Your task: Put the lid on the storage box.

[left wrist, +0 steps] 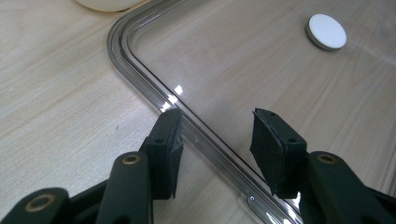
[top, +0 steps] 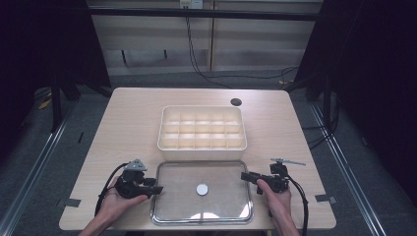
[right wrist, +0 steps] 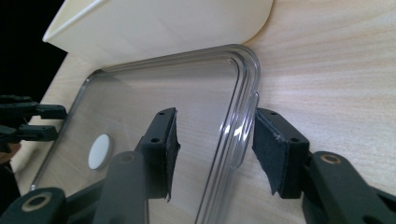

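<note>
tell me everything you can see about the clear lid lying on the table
The clear lid is a rounded-corner rectangle that looks like transparent plastic, with a raised ridged rim; the wood grain shows through it. It lies flat at the near edge of the table, just in front of the cream divided box. A small white disc sits at its middle. The left gripper straddles its left rim and the right gripper its right rim, where a small tab sticks out; the pads do not press on it yet.
</note>
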Motion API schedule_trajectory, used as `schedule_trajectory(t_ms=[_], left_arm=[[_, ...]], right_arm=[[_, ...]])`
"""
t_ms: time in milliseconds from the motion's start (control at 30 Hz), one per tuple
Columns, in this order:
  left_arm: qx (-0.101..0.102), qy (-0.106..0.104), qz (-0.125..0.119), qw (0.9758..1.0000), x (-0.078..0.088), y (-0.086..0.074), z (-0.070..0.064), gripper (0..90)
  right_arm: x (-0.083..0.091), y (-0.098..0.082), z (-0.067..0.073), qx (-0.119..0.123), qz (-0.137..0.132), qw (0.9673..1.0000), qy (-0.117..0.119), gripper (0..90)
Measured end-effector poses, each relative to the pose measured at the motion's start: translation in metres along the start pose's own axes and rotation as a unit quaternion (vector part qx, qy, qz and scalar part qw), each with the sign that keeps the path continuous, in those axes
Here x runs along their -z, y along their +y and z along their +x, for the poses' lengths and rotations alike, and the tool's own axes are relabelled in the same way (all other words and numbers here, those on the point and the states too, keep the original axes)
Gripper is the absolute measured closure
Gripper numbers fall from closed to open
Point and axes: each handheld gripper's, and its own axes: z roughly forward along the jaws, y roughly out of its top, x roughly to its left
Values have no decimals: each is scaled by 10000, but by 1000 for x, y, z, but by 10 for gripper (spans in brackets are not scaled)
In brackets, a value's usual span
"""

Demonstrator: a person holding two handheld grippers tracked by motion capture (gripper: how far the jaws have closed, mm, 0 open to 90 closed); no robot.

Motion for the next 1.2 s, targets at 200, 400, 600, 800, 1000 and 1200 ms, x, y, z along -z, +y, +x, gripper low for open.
schedule_trajectory(t_ms=[200, 400, 600, 800, 1000, 1200], left_arm=[[-10, 114, -6, 9999, -1, 1, -1, 536], [8, 136, -62, 9999, -1, 0, -1, 536], [12, 129, -54, 9999, -1, 0, -2, 555], [65, 90, -73, 9999, -2, 0, -1, 549], [72, 123, -82, 9999, -2, 0, -1, 534], [91, 79, -116, 9999, -2, 0, 1, 521]], right_arm=[[3, 1, -2, -121, -101, 9997, 204, 522], [6, 2, -4, -204, -167, 9990, 350, 549], [5, -3, -3, -375, -144, 9959, 807, 591], [6, -1, 2, -137, -71, 9978, 648, 603], [3, 1, 3, 23, 160, 9959, 890, 650], [4, 1, 4, 60, 150, 9958, 899, 686]])
